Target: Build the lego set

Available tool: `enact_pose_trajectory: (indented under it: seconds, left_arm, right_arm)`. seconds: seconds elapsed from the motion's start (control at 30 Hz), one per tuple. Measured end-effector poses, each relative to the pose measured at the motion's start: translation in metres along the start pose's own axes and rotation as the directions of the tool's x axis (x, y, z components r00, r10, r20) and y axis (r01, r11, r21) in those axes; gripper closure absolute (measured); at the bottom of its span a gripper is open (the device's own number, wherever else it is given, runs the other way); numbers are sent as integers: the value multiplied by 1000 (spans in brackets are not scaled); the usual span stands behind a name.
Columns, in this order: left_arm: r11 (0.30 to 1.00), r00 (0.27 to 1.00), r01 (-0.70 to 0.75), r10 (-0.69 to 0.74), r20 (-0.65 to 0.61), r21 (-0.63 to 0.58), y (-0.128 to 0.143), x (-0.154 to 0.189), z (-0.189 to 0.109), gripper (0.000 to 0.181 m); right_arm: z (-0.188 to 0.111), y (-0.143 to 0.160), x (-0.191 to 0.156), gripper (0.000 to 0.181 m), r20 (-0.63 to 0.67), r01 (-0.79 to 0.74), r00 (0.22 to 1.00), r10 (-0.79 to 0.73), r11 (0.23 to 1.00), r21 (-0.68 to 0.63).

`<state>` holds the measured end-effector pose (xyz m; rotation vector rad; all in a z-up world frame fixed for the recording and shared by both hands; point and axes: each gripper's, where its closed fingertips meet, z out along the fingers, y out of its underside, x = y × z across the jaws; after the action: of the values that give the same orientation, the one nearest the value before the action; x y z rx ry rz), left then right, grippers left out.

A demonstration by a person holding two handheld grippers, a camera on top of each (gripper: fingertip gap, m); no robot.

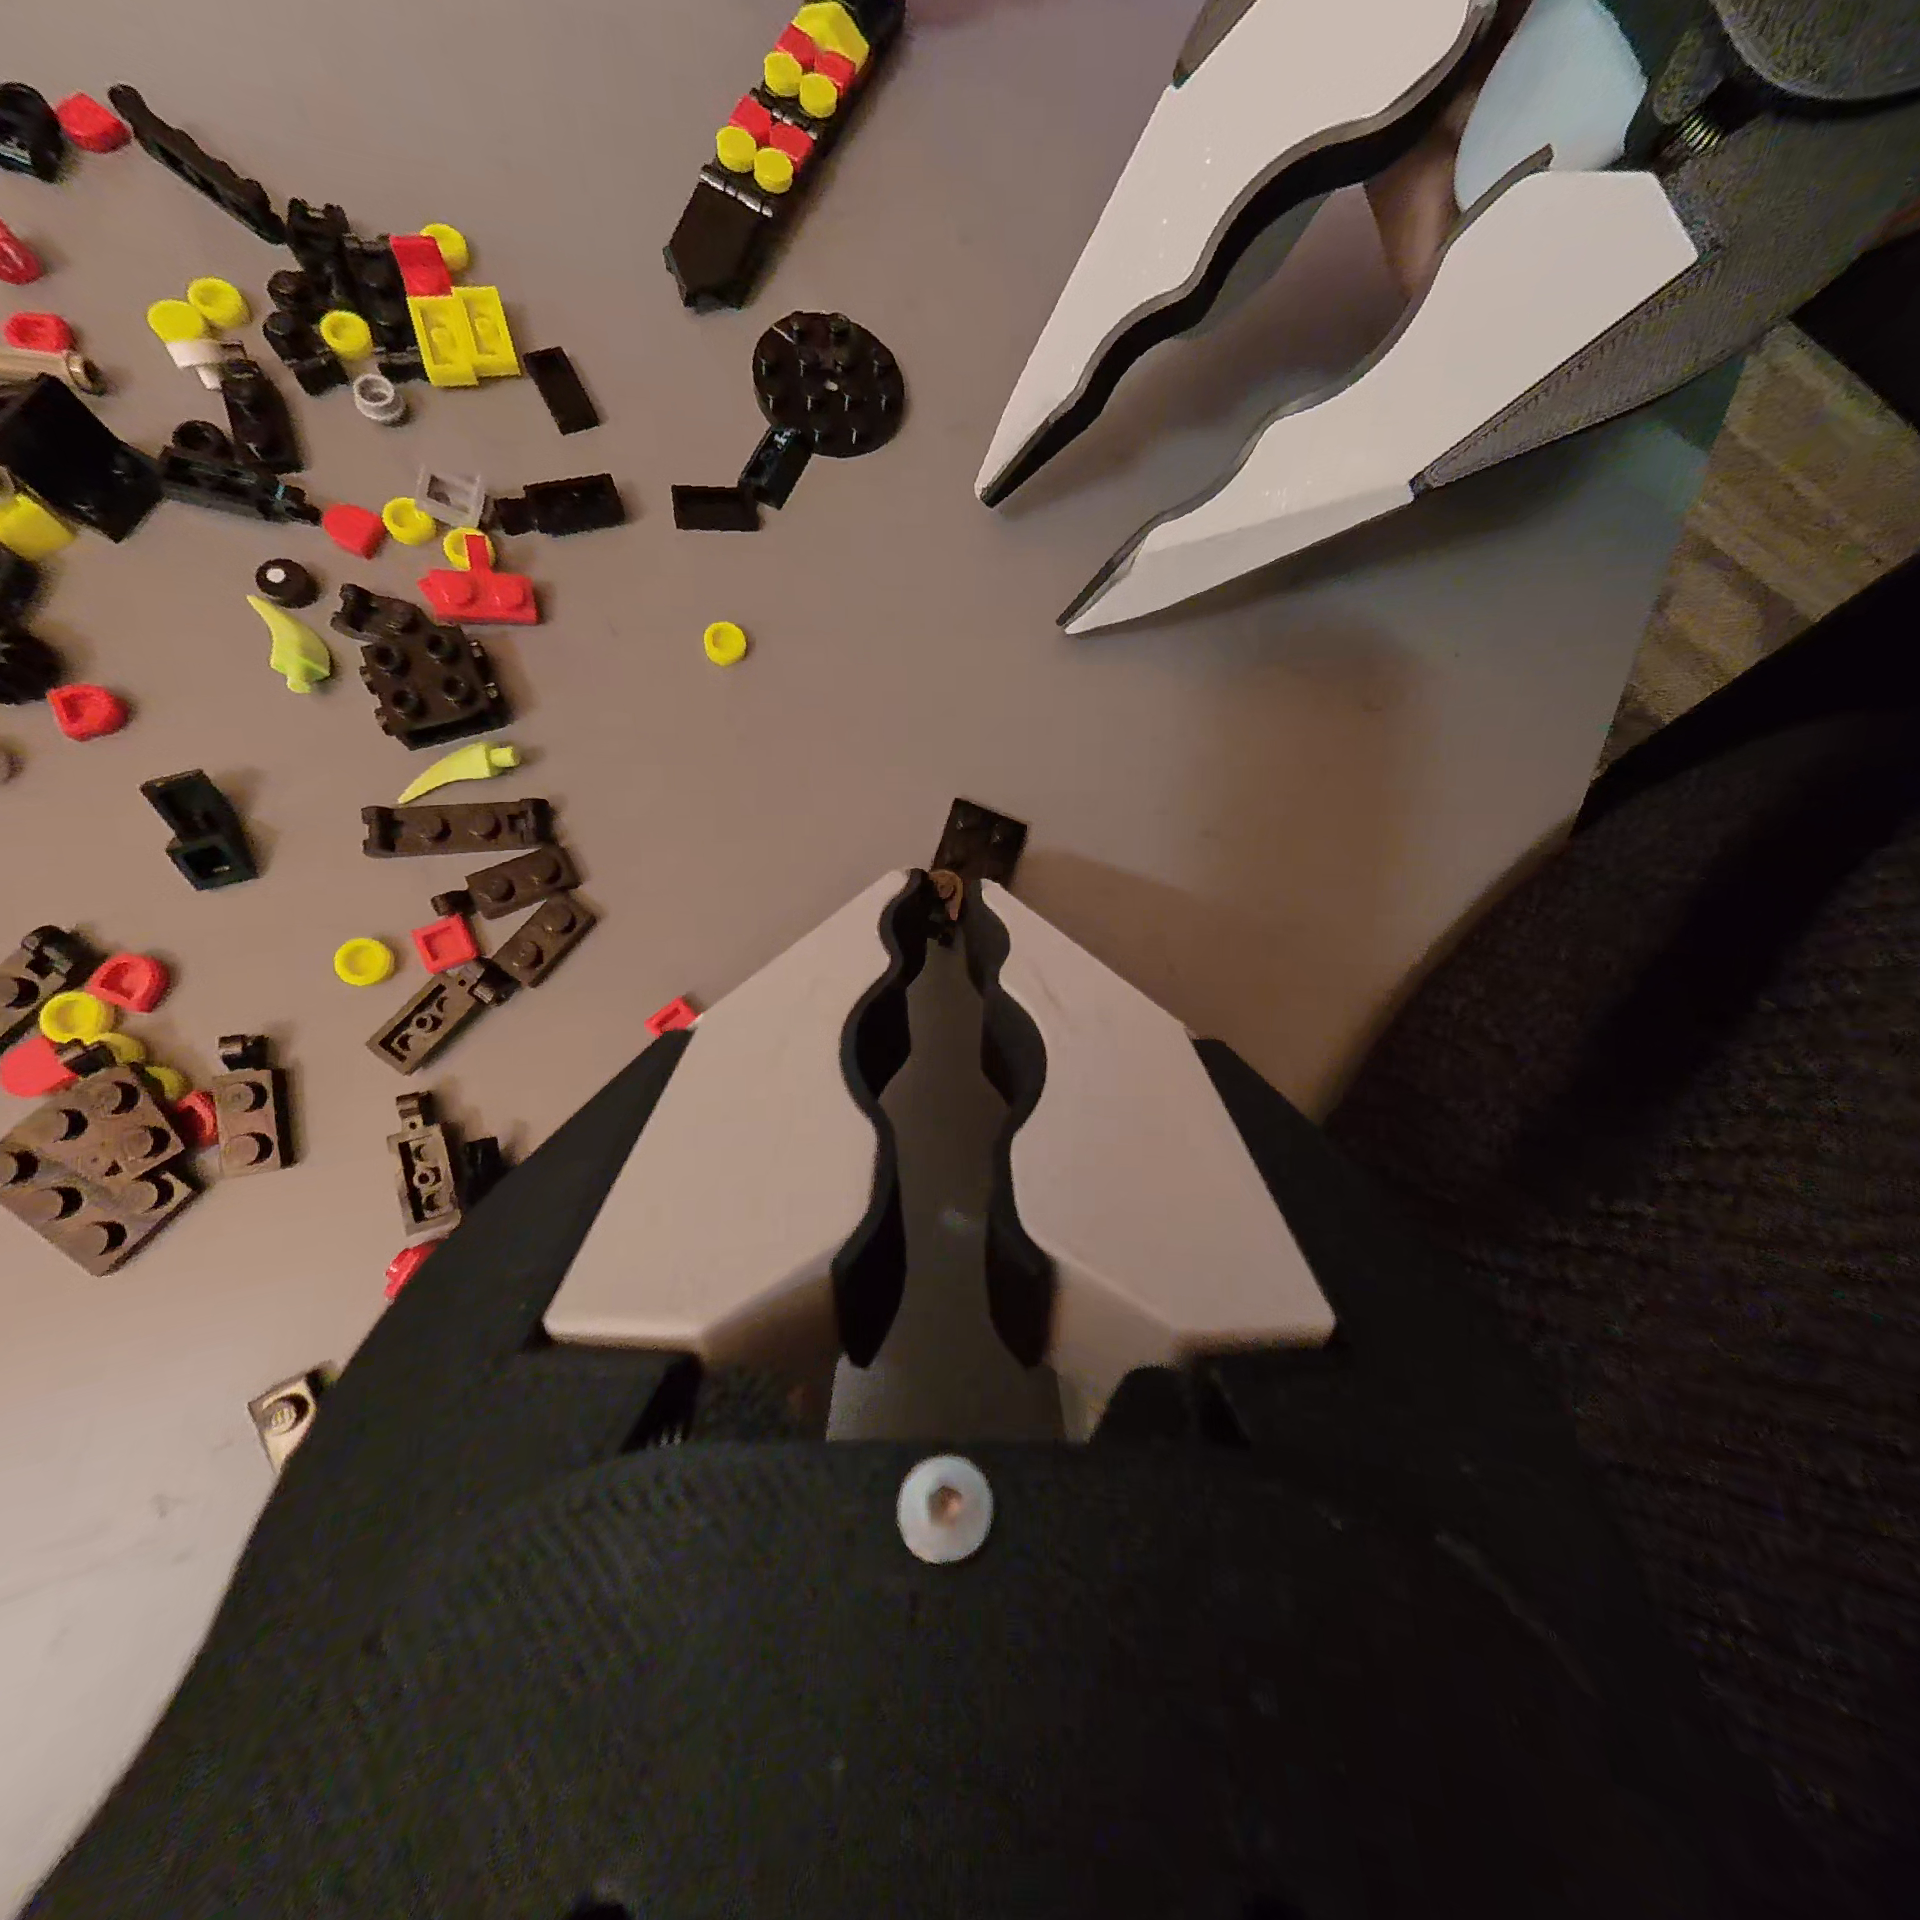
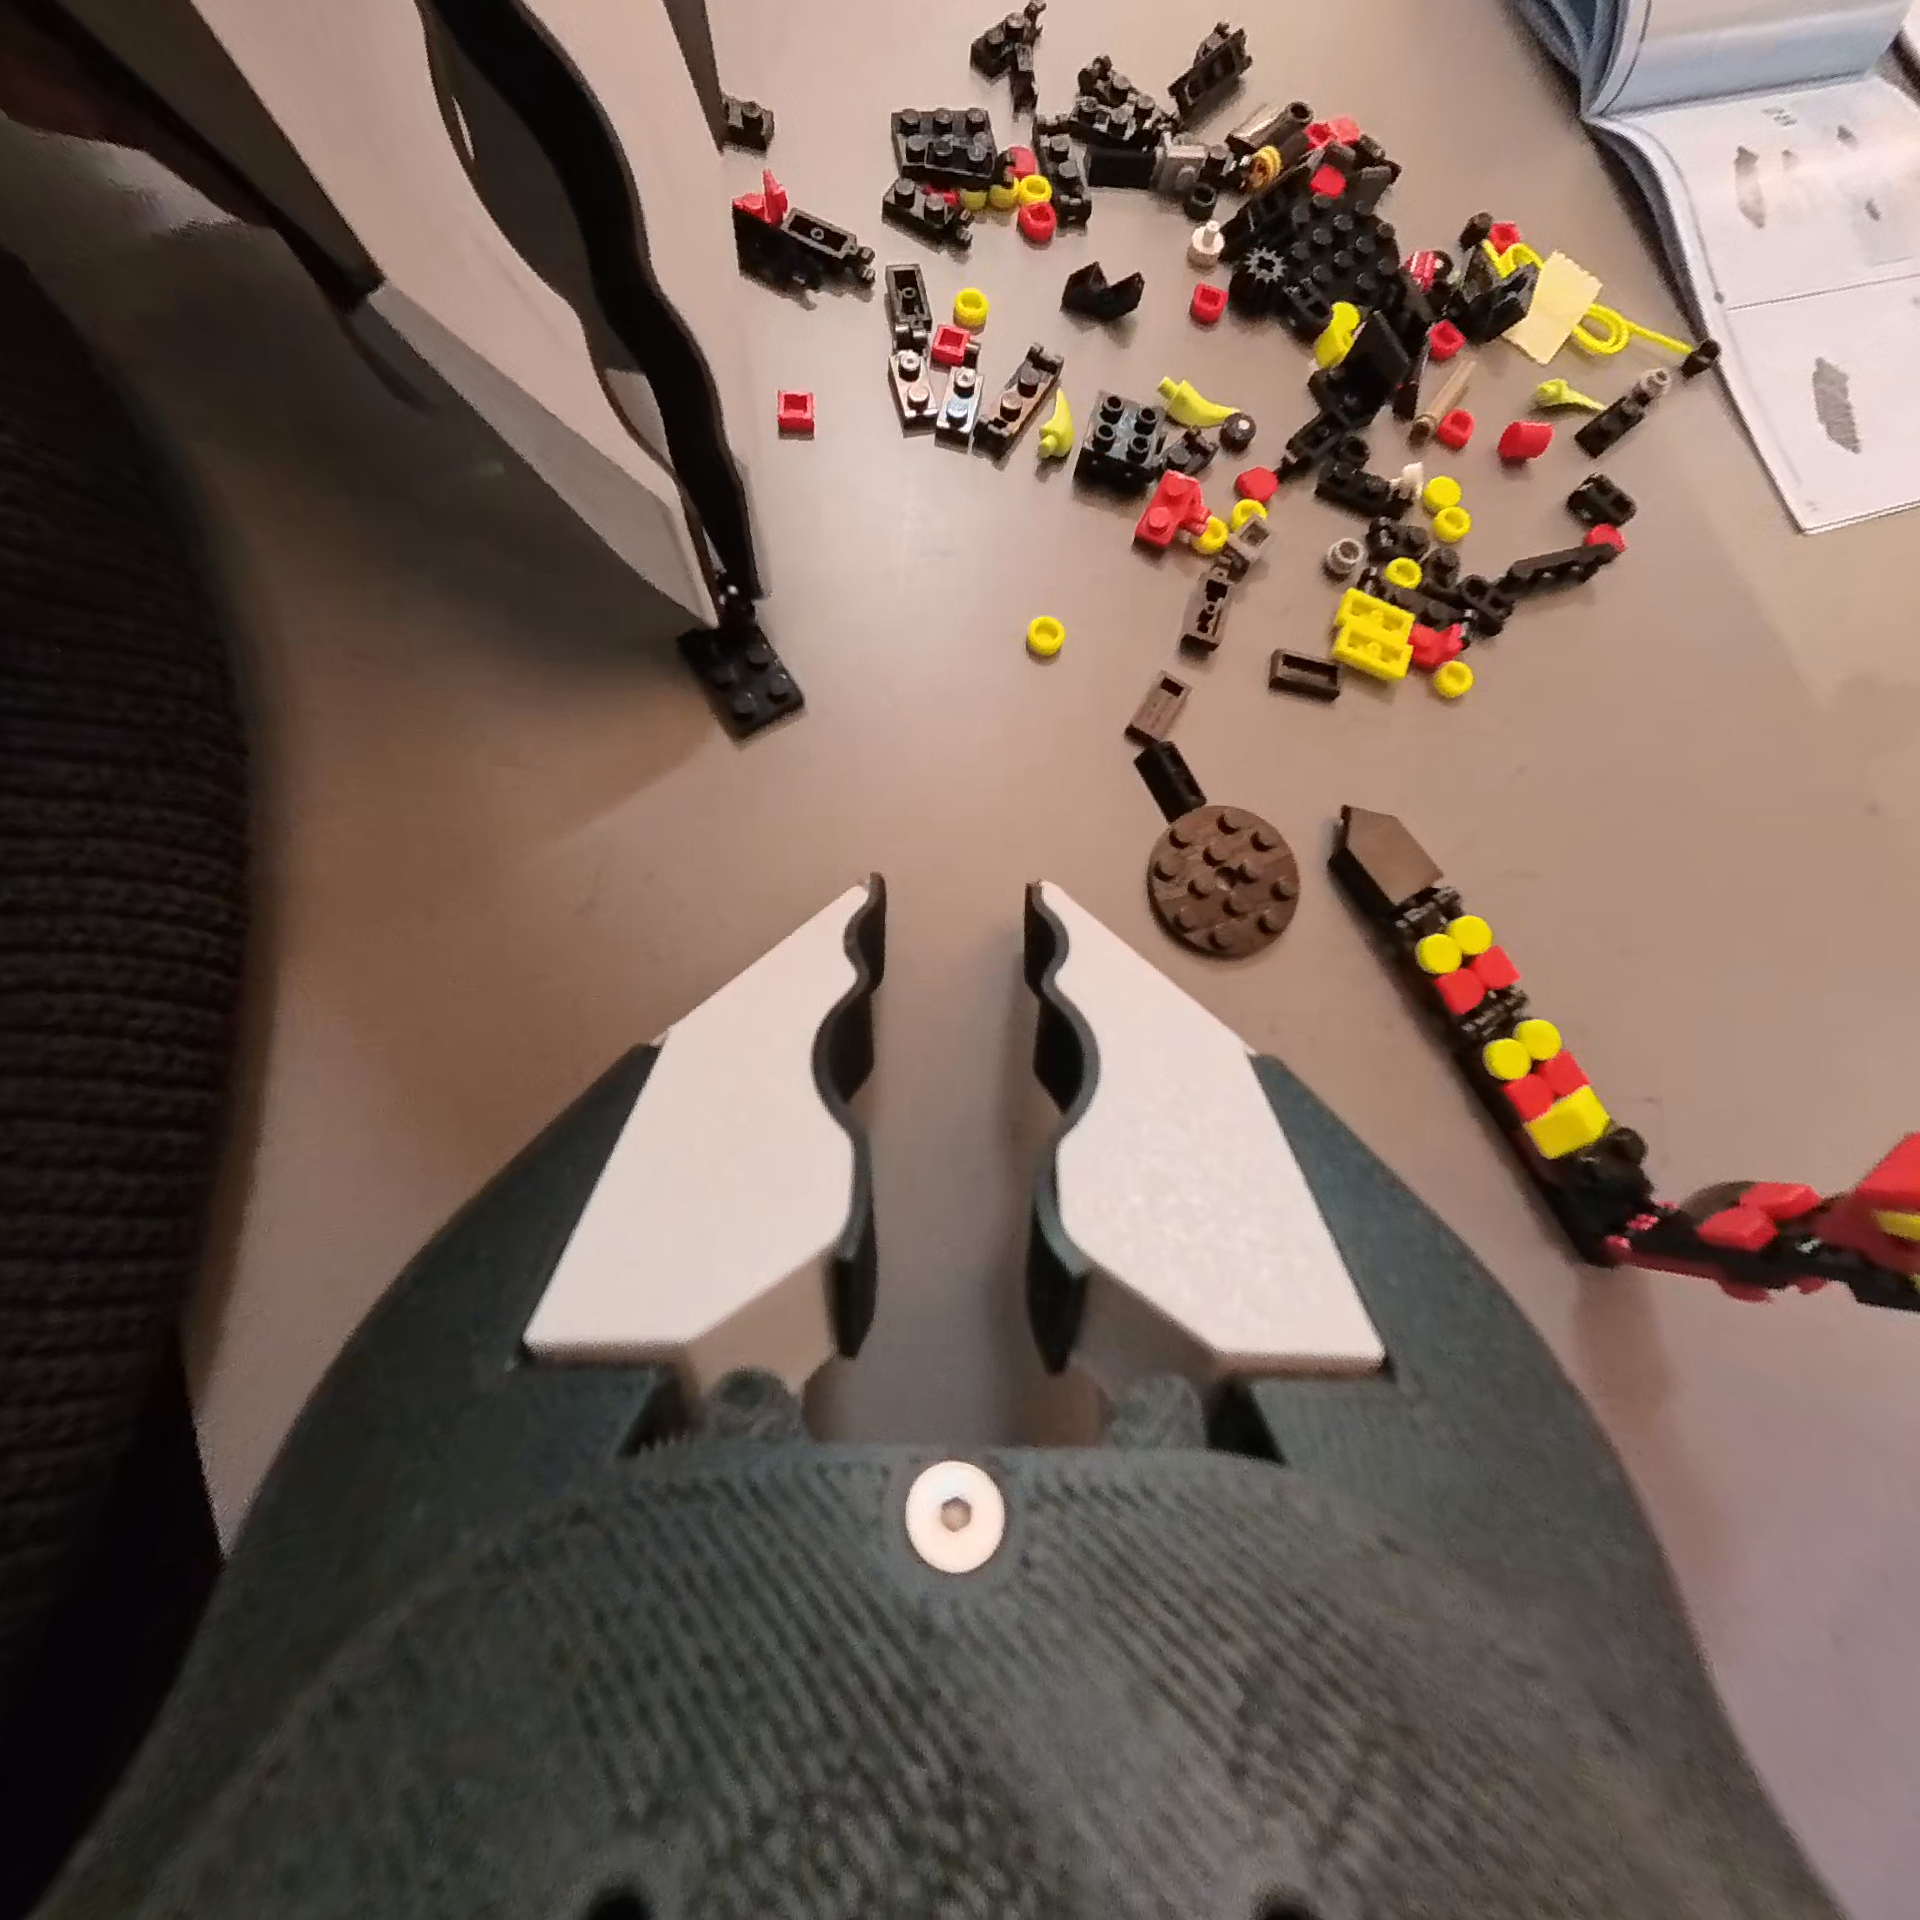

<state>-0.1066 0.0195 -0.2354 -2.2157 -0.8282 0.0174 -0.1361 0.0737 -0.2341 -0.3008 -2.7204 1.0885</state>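
My left gripper (image 1: 943, 896) is shut on the edge of a small black square plate (image 1: 979, 834), which touches the grey table near its front edge. In the right wrist view the same gripper (image 2: 732, 608) holds the plate (image 2: 743, 675) at the left. My right gripper (image 2: 954, 899) is open and empty, low over bare table; it also shows in the left wrist view (image 1: 1029, 561). A long black strip model with yellow and red studs (image 2: 1486, 1023) lies to its right, also seen in the left wrist view (image 1: 779, 135). A black round plate (image 2: 1224, 883) lies between them.
Several loose black, red and yellow pieces (image 2: 1299, 364) are scattered across the far side of the table (image 1: 883, 675). A single yellow stud (image 2: 1045, 635) lies apart. An open instruction booklet (image 2: 1787, 260) lies at the far right. Dark fabric (image 1: 1662, 1143) borders the near table edge. The left gripper's tips are roughly 7 cm from the right gripper's.
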Motion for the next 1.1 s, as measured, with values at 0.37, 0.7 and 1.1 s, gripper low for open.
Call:
enact_pose_trajectory:
  seconds: [0.37, 0.7, 1.1]
  left_arm:
    - [1000, 999, 14, -14, -51, 6, 0, 3, -2, 164]
    - [999, 998, -35, 34, -60, -14, 13, -1, -11, 164]
    - [996, 995, -90, 90, -50, -3, 12, -1, -8, 176]
  right_arm:
    - [0, 1, 1, 156, 2, -8, 1000, 8, 1000, 1]
    - [2, -15, -9, 156, 45, -32, 999, 30, 998, 52]
    - [5, -22, -15, 156, 80, -45, 996, 39, 997, 69]
